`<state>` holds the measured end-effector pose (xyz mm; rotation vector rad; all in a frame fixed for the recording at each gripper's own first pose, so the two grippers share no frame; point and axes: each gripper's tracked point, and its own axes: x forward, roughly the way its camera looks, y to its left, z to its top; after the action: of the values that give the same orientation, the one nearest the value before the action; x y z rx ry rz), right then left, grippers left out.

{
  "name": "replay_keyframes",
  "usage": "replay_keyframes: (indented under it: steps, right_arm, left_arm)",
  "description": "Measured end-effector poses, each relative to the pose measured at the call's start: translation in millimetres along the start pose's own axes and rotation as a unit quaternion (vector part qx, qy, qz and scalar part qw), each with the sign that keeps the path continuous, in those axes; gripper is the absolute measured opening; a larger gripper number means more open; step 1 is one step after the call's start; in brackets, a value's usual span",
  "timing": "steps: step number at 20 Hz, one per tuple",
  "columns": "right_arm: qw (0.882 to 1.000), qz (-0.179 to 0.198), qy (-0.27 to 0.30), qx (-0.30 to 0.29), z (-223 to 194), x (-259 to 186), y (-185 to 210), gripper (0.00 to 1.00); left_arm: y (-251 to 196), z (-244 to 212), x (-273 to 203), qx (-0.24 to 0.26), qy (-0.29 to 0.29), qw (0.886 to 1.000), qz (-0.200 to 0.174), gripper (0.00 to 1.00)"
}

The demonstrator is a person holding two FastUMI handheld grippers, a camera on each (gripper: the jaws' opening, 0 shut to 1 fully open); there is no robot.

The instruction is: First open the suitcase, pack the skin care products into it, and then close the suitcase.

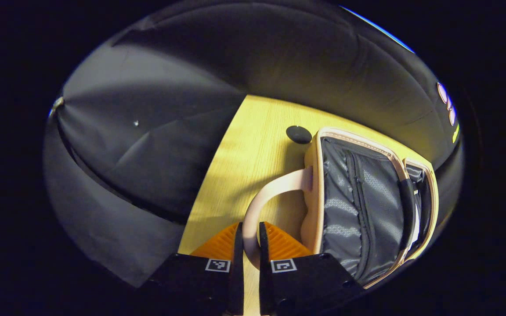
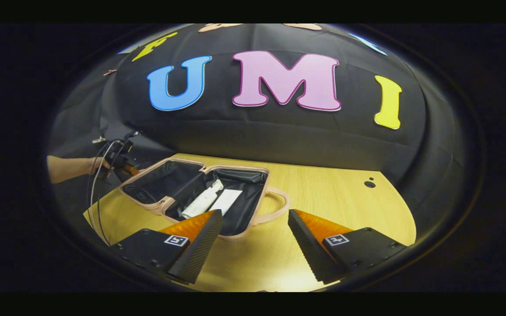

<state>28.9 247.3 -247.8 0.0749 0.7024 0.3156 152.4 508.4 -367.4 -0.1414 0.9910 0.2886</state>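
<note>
A pink suitcase (image 2: pixel 235 232) lies open on the wooden table (image 2: pixel 332 197). Its dark-lined lid half (image 2: pixel 160 182) is spread to the left. In the base half lie a white bottle (image 2: pixel 200 202) and a flat white pack (image 2: pixel 225 201). My left gripper (image 1: pixel 249 245) is shut on the pink loop handle (image 1: pixel 257 206) of the lid half, whose grey mesh pocket (image 1: pixel 358 202) faces me. In the right gripper view that gripper (image 2: pixel 119 164) and the hand holding it sit at the case's far left end. My right gripper (image 2: pixel 255 215) stands open above the table, just in front of the case's other handle (image 2: pixel 279 202).
A black round cap (image 1: pixel 298 134) sits in the tabletop beyond the case, seen too at the table's right as the cap (image 2: pixel 369 184). Cables (image 2: pixel 97 184) hang from the left gripper over the table's left edge. Bare wood spreads to the right of the suitcase.
</note>
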Motion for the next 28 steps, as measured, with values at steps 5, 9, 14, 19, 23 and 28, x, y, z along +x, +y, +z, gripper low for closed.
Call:
replay_keyframes:
  steps: [5,9,14,19,23,28]
  right_arm:
    - [0.999,0.047,0.010,0.008,-14,4,16,0.96]
    - [0.998,0.065,0.005,-0.006,-13,1,1,0.96]
    - [0.998,0.065,0.004,-0.012,-8,-5,-38,0.96]
    - [0.999,0.053,-0.002,-0.004,-4,-13,-72,0.96]
    - [0.999,0.039,-0.010,-0.003,-6,-19,-94,0.96]
    - [1.000,0.019,-0.019,0.005,-9,-28,-119,0.96]
  left_arm:
    - [-14,34,-55,0.009,-0.073,0.997,0.027,0.14]
    - [-44,68,-129,0.024,-0.141,0.990,0.022,0.11]
    - [-77,98,-256,0.040,-0.205,0.978,-0.004,0.09]
    - [-140,98,-337,0.073,-0.248,0.965,-0.044,0.09]
    - [-239,95,-344,0.091,-0.274,0.953,-0.095,0.09]
    - [-338,80,-337,0.123,-0.285,0.939,-0.146,0.09]
